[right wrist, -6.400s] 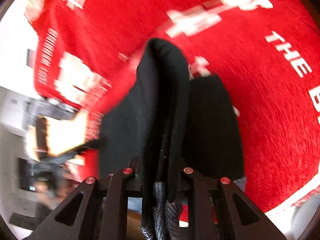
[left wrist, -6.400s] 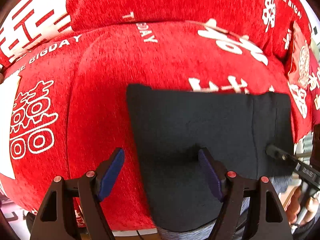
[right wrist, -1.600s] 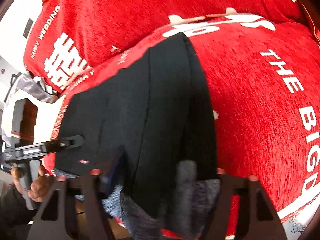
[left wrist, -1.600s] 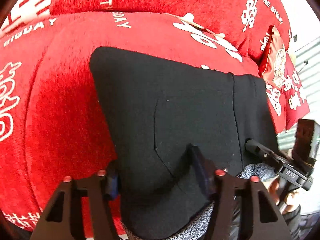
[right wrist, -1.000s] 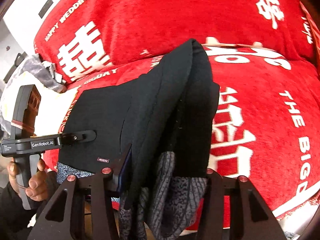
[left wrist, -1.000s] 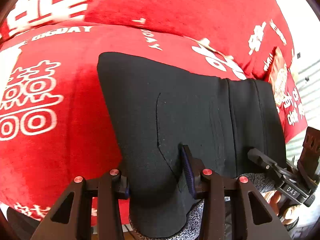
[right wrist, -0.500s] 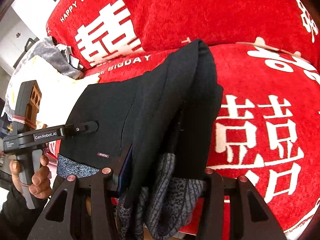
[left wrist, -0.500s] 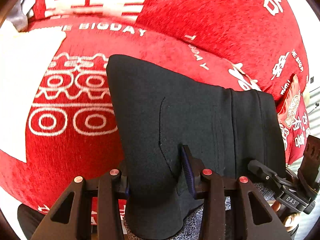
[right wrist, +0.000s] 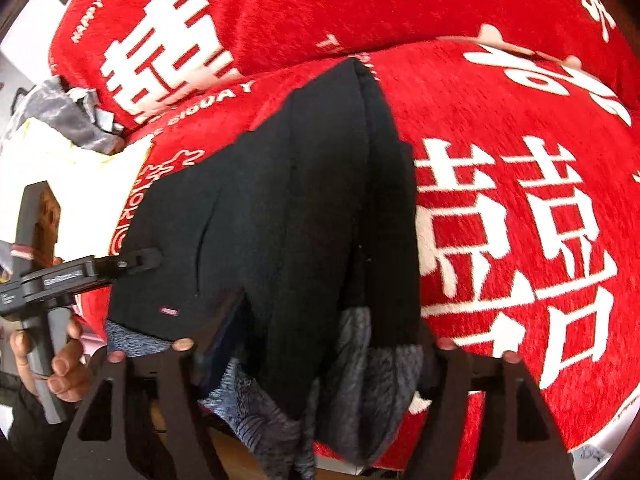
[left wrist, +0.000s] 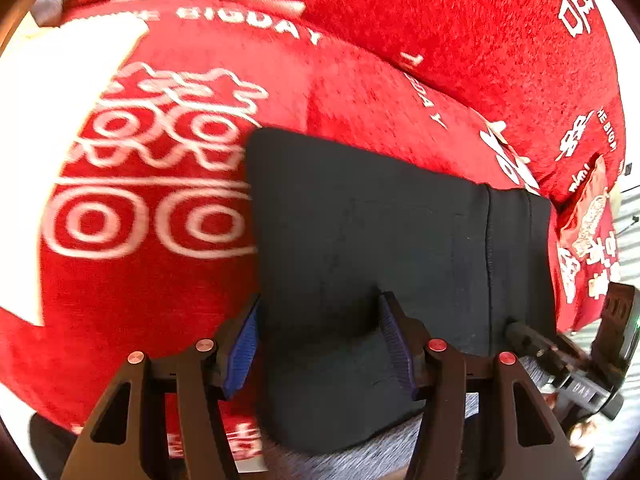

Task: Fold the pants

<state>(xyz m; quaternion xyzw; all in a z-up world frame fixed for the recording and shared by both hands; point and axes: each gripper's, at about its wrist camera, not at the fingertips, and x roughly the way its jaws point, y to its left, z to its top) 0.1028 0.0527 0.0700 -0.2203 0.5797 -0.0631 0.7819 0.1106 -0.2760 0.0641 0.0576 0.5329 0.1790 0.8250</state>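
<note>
On the red sofa cushion (left wrist: 360, 92), the black pants (left wrist: 360, 232) are lying nearly folded; the left claw (left wrist: 320, 340) and right claw (right wrist: 320, 344) are gaping around the grey-lined end, seemingly releasing it.

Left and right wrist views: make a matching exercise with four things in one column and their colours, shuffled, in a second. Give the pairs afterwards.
Things:
1. pants
2. plush cover under the pants
3. pants lining showing at the near edge
4. finger pads in the left wrist view

Colours:
A. blue
B. mottled grey
C. red with white lettering
D. black

Pairs: 1-D, 2-C, 3-B, 4-A
</note>
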